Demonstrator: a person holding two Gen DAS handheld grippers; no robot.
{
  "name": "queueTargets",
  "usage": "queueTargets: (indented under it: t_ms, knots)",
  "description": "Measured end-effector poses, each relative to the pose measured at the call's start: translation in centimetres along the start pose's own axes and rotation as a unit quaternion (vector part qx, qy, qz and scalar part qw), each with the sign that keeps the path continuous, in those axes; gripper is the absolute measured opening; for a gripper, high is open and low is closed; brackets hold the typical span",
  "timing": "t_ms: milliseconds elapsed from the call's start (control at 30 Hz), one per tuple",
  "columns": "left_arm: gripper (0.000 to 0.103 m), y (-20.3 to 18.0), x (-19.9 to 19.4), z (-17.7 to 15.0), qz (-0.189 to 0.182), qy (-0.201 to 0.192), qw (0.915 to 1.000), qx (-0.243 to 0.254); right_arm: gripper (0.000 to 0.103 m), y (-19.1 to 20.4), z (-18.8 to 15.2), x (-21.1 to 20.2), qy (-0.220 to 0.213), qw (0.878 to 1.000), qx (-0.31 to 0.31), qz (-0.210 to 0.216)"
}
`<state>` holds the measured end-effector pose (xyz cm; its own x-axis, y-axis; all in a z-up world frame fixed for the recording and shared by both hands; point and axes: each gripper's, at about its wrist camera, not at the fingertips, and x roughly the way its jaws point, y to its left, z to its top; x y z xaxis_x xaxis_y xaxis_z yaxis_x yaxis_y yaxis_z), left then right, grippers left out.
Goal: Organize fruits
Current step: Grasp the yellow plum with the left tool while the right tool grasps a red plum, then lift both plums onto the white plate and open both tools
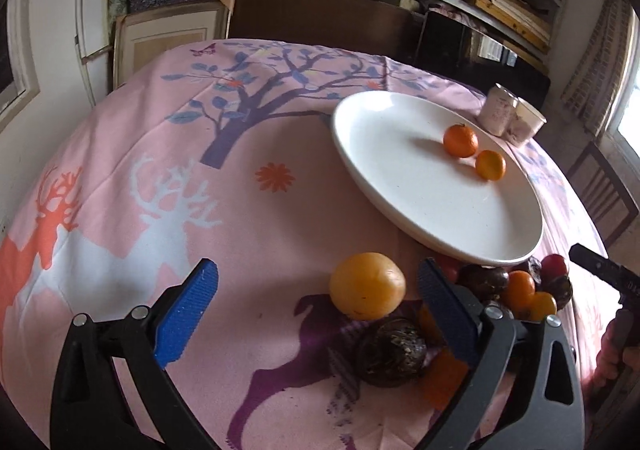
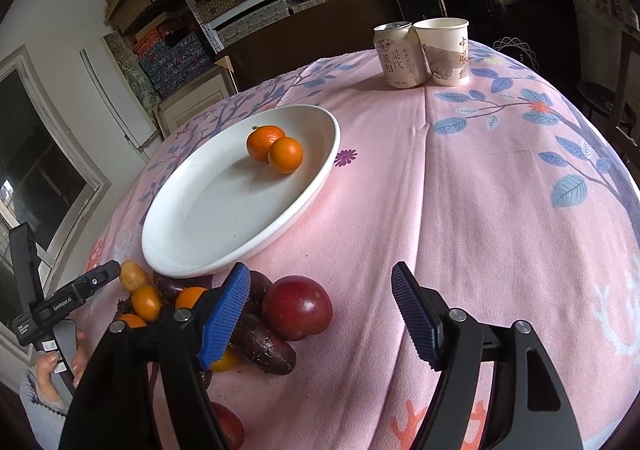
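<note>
A white plate [image 1: 400, 185] [image 2: 208, 226] lies on the pink tablecloth with two small oranges [image 1: 461, 140] [image 2: 285, 155] on it. A pile of loose fruit sits by the plate's near edge: a large yellow-orange fruit [image 1: 367, 286], a dark passion fruit [image 1: 391, 354], a red plum [image 2: 297, 307], small orange fruits [image 2: 147, 302] and dark ones [image 2: 262, 346]. My left gripper [image 1: 318, 314] is open, the yellow-orange fruit between its fingers just beyond the tips. My right gripper [image 2: 316, 316] is open above the cloth, the plum just inside its left finger.
A drink can [image 2: 398, 54] and a paper cup [image 2: 444, 49] stand at the table's far edge. Shelves of stacked boxes line the back wall. A chair [image 1: 604, 201] stands to the right of the table. The other gripper's handle shows at each view's edge.
</note>
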<state>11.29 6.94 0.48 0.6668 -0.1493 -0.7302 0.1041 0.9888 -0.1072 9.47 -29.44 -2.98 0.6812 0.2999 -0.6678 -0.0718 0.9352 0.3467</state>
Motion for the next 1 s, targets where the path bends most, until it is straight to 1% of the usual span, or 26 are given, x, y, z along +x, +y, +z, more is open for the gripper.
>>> queueTargets:
  t_ms: [67, 133, 200, 267, 300, 333, 367, 400, 433, 500, 567, 600, 633, 667, 700, 733, 800, 867, 933, 1000]
  knots:
    - [0.098, -1.0, 0.7, -0.2, 0.006, 0.013, 0.9997, 0.021, 0.074, 0.1, -0.2, 0.2, 0.01, 1.0, 0.001, 0.01]
    - [0.097, -1.4, 1.6, -0.4, -0.003, 0.032, 0.9992, 0.025, 0.07, 0.0, -0.3, 0.6, 0.022, 1.0, 0.004, 0.019]
    - [0.097, -1.2, 1.9, -0.5, -0.01, 0.035, 0.9992, 0.019, 0.061, -0.1, -0.4, 1.0, 0.035, 0.999, 0.012, 0.037]
    - [0.097, -0.8, 2.2, -0.5, -0.021, 0.043, 0.9988, 0.006, 0.058, -0.4, -0.5, 1.2, 0.041, 0.997, 0.026, 0.055]
    - [0.095, -0.6, 2.4, -0.6, -0.026, 0.047, 0.9985, 0.001, 0.055, -0.7, -0.4, 1.3, 0.046, 0.996, 0.037, 0.065]
    - [0.086, -0.5, 2.7, -0.6, -0.032, 0.054, 0.9981, -0.001, 0.054, -1.0, -0.4, 1.5, 0.052, 0.994, 0.052, 0.08]
    - [0.081, -0.6, 2.9, -0.6, -0.035, 0.06, 0.9976, 0.0, 0.052, -1.5, -0.5, 1.8, 0.061, 0.991, 0.069, 0.098]
    - [0.078, -0.9, 2.9, -0.6, -0.027, 0.056, 0.9981, 0.007, 0.05, -1.9, -0.5, 2.1, 0.066, 0.988, 0.086, 0.111]
    - [0.072, -1.1, 2.9, -0.6, -0.03, 0.055, 0.998, 0.012, 0.049, -2.0, -0.6, 2.2, 0.068, 0.986, 0.094, 0.116]
    - [0.063, -1.4, 2.9, -0.5, -0.041, 0.055, 0.9975, 0.016, 0.046, -2.0, -0.6, 2.3, 0.069, 0.986, 0.098, 0.118]
    - [0.062, -1.5, 2.9, -0.5, -0.036, 0.054, 0.9977, 0.019, 0.046, -1.7, -0.7, 2.4, 0.067, 0.987, 0.094, 0.115]
    - [0.058, -1.4, 2.9, -0.5, -0.037, 0.053, 0.9977, 0.017, 0.046, -1.6, -0.6, 2.5, 0.066, 0.987, 0.092, 0.115]
    - [0.055, -1.2, 2.8, -0.5, -0.04, 0.053, 0.9977, 0.013, 0.046, -1.6, -0.6, 2.6, 0.065, 0.987, 0.092, 0.115]
    - [0.053, -0.9, 2.8, -0.4, -0.047, 0.053, 0.9975, 0.005, 0.044, -1.6, -0.6, 2.6, 0.064, 0.987, 0.091, 0.113]
    - [0.05, -0.6, 2.7, -0.4, -0.052, 0.053, 0.9972, -0.003, 0.041, -1.6, -0.6, 2.7, 0.064, 0.988, 0.09, 0.111]
    - [0.044, -0.3, 2.7, -0.3, -0.054, 0.053, 0.9971, -0.01, 0.041, -1.6, -0.5, 2.7, 0.063, 0.988, 0.091, 0.112]
    - [0.039, 0.5, 2.6, -0.3, -0.061, 0.053, 0.9963, -0.029, 0.04, -1.6, -0.4, 2.4, 0.057, 0.988, 0.088, 0.11]
    - [0.039, 1.1, 2.5, -0.3, -0.075, 0.055, 0.9947, -0.046, 0.04, -1.6, -0.1, 1.8, 0.043, 0.989, 0.087, 0.11]
    - [0.038, 1.2, 2.2, -0.3, -0.072, 0.049, 0.9951, -0.047, 0.04, -2.0, 0.1, 1.6, 0.036, 0.989, 0.09, 0.109]
    - [0.038, 1.1, 2.0, -0.4, -0.069, 0.049, 0.9954, -0.044, 0.04, -2.3, 0.1, 1.7, 0.038, 0.989, 0.095, 0.107]
